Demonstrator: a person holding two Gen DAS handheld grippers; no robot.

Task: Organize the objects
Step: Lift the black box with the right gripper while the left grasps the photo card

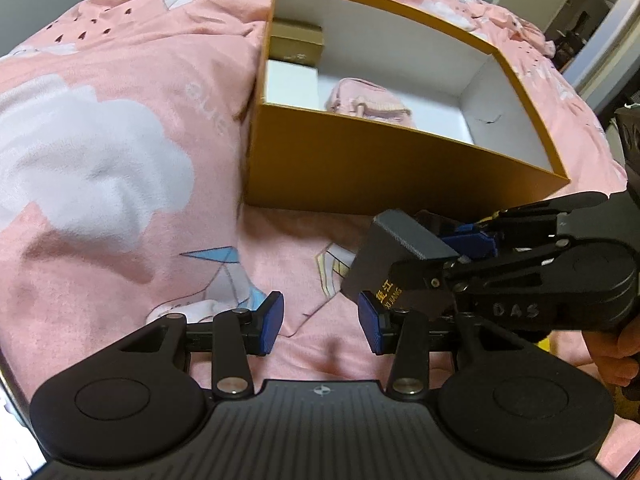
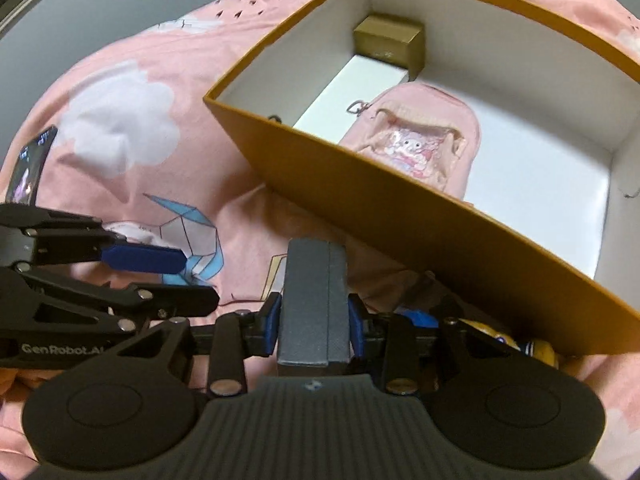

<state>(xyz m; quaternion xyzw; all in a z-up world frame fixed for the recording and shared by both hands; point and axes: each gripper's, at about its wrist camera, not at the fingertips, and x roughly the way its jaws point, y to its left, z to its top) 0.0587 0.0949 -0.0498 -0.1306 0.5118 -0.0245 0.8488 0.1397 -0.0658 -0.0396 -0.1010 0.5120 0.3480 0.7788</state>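
Observation:
An open orange cardboard box point(image 1: 384, 168) point(image 2: 400, 208) with a white inside lies on the pink bedspread. Inside it are a small gold box point(image 1: 296, 42) point(image 2: 390, 40), a white flat box point(image 1: 290, 80) point(image 2: 352, 88) and a pink mini backpack point(image 1: 368, 102) point(image 2: 420, 140). My right gripper point(image 2: 312, 326) point(image 1: 460, 248) is shut on a dark grey box point(image 2: 314, 300) point(image 1: 400, 264) with gold lettering, held just in front of the orange box. My left gripper point(image 1: 320, 322) point(image 2: 176, 276) is open and empty, beside the grey box.
The pink bedspread point(image 1: 120, 140) with cloud and origami prints covers the whole surface. A phone point(image 2: 32, 164) lies at the far left. A yellow and blue toy point(image 2: 520, 344) lies under my right gripper by the orange box. A doorway point(image 1: 580, 4) shows far right.

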